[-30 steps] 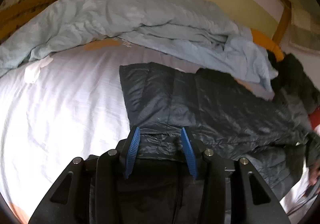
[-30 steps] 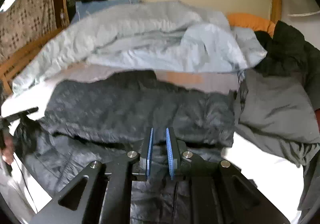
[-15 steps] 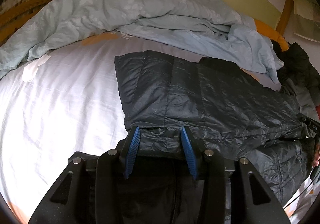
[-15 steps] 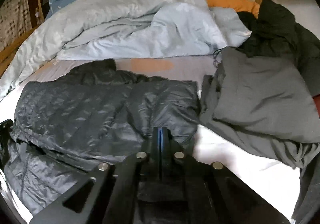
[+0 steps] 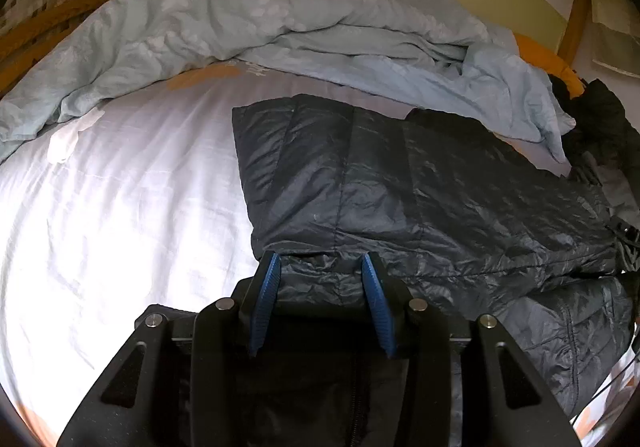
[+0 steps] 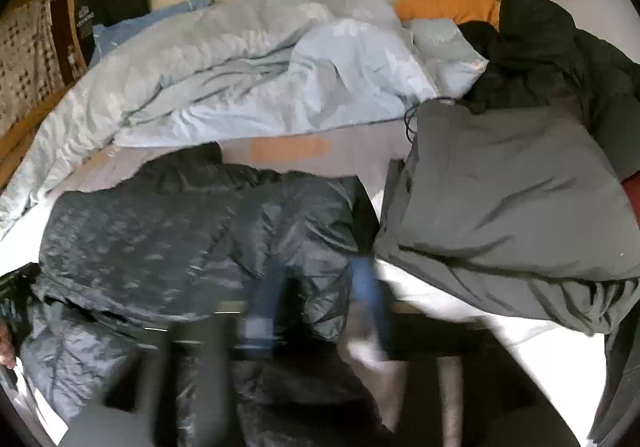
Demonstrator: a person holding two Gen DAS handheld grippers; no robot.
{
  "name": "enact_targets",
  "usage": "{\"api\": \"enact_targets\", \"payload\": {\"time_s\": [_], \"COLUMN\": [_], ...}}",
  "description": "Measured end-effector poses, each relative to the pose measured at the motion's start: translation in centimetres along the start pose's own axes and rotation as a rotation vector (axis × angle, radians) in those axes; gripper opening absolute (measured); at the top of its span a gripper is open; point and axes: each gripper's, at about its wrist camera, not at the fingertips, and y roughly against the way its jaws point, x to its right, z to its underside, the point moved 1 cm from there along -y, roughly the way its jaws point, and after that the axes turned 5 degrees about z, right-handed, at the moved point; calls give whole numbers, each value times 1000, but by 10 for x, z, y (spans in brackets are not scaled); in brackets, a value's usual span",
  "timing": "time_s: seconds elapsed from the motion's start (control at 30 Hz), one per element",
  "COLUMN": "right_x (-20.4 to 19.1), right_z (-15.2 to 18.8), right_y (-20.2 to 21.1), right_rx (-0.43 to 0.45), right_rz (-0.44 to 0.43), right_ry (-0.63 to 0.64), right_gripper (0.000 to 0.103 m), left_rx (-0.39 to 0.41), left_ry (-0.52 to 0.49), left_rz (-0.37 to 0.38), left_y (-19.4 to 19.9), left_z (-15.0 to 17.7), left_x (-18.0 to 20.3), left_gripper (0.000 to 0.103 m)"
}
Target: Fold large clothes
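As the right gripper [image 6: 316, 287] has just been opening, its blurred blue fingers now stand apart over the near edge of the dark quilted jacket [image 5: 420, 183], with jacket fabric showing between them but no pad seen pressing it. The left gripper [image 5: 320, 275] holds its fingers part-way apart, the jacket's crinkled hem lying between and just ahead of them on the white bed sheet [image 5: 120, 207]; whether they pinch it cannot be told. The slick, puffy shell could spring back and undo the fold once released, or slide toward the grey garment [image 6: 512, 199] just right of the right fingers.
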Motion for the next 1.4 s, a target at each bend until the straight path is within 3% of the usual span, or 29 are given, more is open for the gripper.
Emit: {"api": "enact_targets", "payload": {"time_s": [0.07, 0.1, 0.13, 0.17, 0.37, 0.47, 0.53, 0.63, 0.7, 0.8, 0.83, 0.9, 1.03, 1.07, 1.2, 1.4], "right_x": [0, 0, 0, 1, -5, -7, -9, -15, -21, -26, -28, -29, -25, -22, -19, -34], "right_z": [4, 5, 6, 7, 25, 26, 22, 14, 9, 3, 2, 1, 18, 22, 23, 28], "right_y": [-7, -11, -15, -18, -53, -57, -48, -18, 5, 21, 22, 11, -43, -50, -68, -63], "right_rx": [-29, -50, -69, -88, -211, -205, -173, -44, 47, 95, 103, 64, -204, -230, -228, -174], "right_rz": [-29, -50, -57, -62, 1, 15, 37, 88, 70, 7, -13, -62, -180, -197, -210, -118], "right_ry": [-3, -7, -15, -24, 22, 36, 43, 64, 75, 88, 87, 84, 25, 4, -31, 70], "right_gripper": [64, 45, 18, 16, 16, 17, 17, 22, 26, 50, 54, 54, 53, 53, 53, 55], "left_rx": [0, 0, -1, -2, -74, -82, -69, -22, 31, 90, 90, 61, -57, -78, -111, -69], "left_ry": [-5, -7, -9, -10, -27, -35, -33, -22, -12, -5, -3, 5, 21, 22, 14, -23], "left_rz": [-2, -2, -3, -6, -85, -101, -97, -60, -30, 13, 29, 34, -32, -37, -62, -84], "left_y": [0, 0, -1, -1, -19, -25, -23, -10, 2, 14, 13, 5, -26, -31, -41, -34], "left_z": [0, 0, 0, 1, 7, 9, 9, 6, 0, -7, -7, -6, 3, 5, 7, 12], "left_x": [0, 0, 0, 0, -2, -4, -5, -3, -4, -4, -5, -8, -15, -15, -14, -7], "left_gripper": [42, 43, 43, 43, 46, 48, 48, 48, 48, 48, 48, 48, 49, 51, 54, 52]}}
